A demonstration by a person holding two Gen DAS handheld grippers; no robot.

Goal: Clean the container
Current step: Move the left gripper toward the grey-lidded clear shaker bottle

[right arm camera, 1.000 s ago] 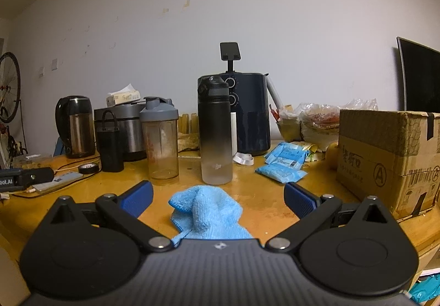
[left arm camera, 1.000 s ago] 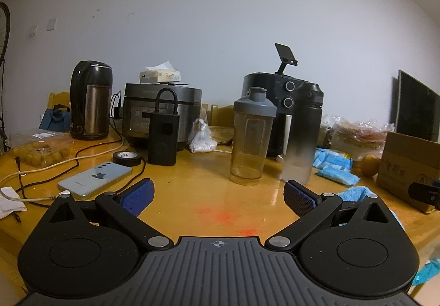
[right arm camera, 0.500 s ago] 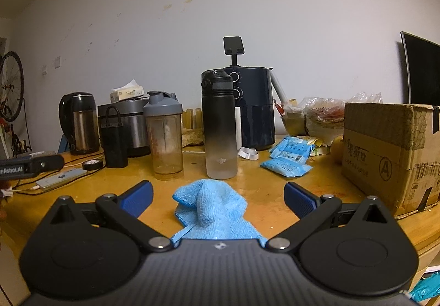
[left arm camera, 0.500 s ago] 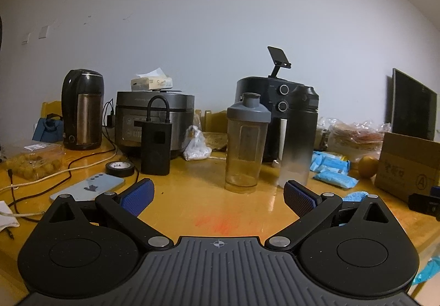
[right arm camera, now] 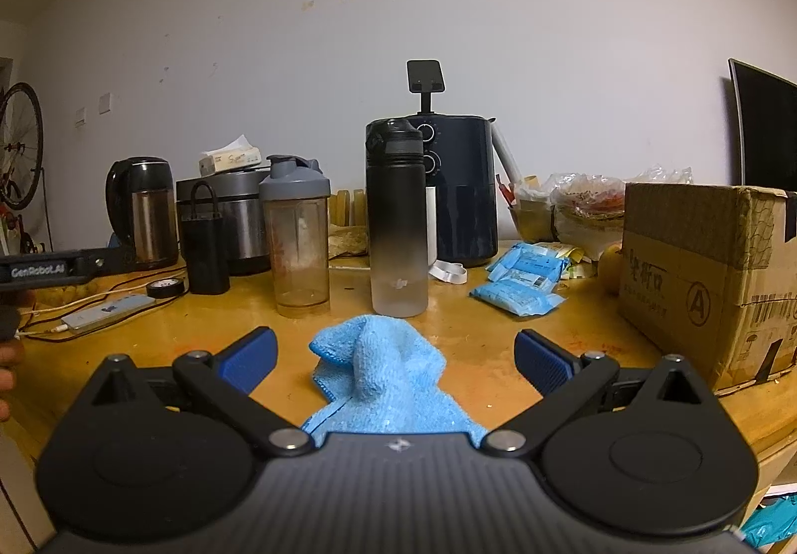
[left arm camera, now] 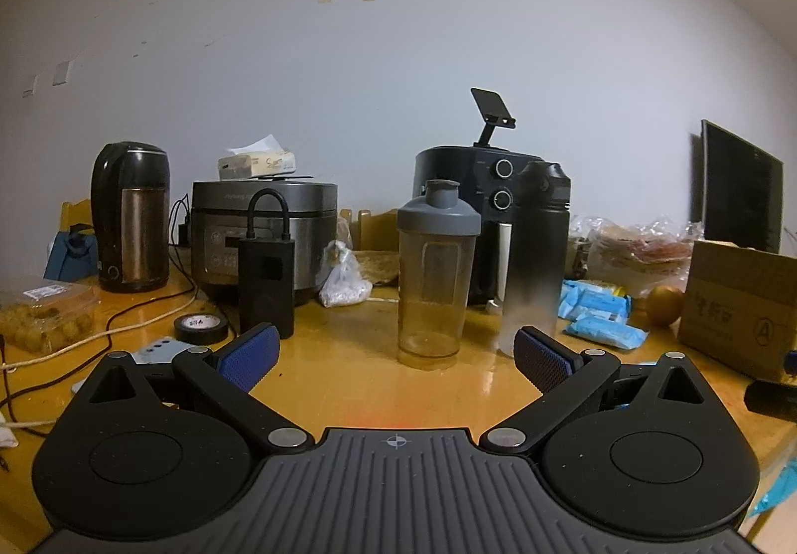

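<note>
From the left wrist, the left gripper (left arm camera: 393, 352) is hanging with jaws spread and empty, facing the shaker cup (left arm camera: 436, 277) standing upright on the surface (left arm camera: 343, 384). From the right wrist, the right gripper (right arm camera: 393, 354) is gaping around the blue cloth (right arm camera: 383, 364), not gripping it; cleaning looks unstarted.

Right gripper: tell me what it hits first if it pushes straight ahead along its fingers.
The right gripper, jaws open, would first meet the blue cloth crumpled on the table between its fingers. Beyond it stands the black gradient bottle, roughly in line, though depth is hard to judge.
</note>
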